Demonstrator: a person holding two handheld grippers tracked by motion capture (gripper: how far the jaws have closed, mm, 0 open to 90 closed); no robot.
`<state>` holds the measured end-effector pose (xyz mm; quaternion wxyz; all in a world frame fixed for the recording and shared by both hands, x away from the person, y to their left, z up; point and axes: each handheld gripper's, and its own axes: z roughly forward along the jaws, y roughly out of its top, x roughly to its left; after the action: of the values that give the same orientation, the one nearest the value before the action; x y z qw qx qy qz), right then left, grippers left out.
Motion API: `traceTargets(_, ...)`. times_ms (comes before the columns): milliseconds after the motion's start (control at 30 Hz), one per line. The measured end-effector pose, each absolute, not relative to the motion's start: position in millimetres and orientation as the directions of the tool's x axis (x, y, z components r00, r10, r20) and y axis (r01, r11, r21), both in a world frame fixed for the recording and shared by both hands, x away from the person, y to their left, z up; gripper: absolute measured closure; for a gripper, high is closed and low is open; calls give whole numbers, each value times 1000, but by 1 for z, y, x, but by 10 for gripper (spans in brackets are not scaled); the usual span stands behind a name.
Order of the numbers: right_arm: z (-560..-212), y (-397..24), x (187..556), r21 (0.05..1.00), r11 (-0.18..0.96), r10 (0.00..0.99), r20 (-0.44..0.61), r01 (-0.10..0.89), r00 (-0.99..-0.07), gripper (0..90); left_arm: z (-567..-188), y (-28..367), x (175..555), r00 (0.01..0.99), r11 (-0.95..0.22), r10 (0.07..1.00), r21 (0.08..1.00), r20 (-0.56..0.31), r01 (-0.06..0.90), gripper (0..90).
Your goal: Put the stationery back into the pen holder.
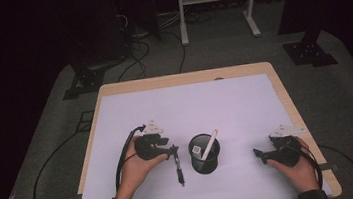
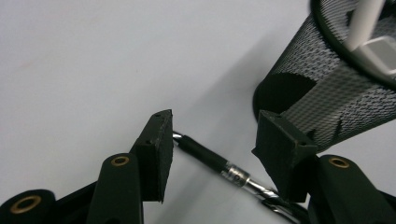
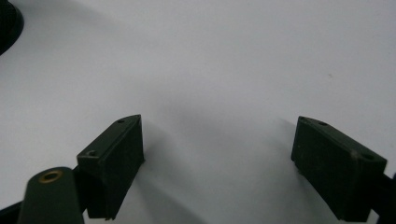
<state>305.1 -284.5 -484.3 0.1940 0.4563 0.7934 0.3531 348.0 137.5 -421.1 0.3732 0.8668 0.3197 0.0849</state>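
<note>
A black pen [image 1: 179,172] [image 2: 205,156] lies flat on the white table cover, just left of a black mesh cup [image 1: 204,154] [image 2: 317,93]. My left gripper [image 1: 173,152] [image 2: 217,140] is low over the pen with its jaws apart. The pen runs across the gap between them, and the pads do not clamp it. A white pen [image 1: 212,140] [image 2: 364,18] leans in the cup beside a small white item [image 1: 197,150]. My right gripper [image 1: 259,154] [image 3: 219,154] rests at the right near the table's front, open over bare cover, with nothing between its jaws.
The white cover [image 1: 190,103] spans most of the wood-edged table [image 1: 285,97]. Cables trail from both grippers over the table's sides. On the floor beyond the far edge stand a white frame [image 1: 216,4] and dark stand bases [image 1: 310,51].
</note>
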Motion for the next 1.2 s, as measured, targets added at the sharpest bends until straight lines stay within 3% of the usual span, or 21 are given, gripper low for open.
traceTargets(967,-484,-285,305,737,334,861,15,587,-508,159,-457,117,355,754,-582,654,598,-59,551,475)
traceTargets(1200,-484,-285,305,737,334,861,15,587,-508,159,-456,121,358,754,-572,652,603,-76,556,566)
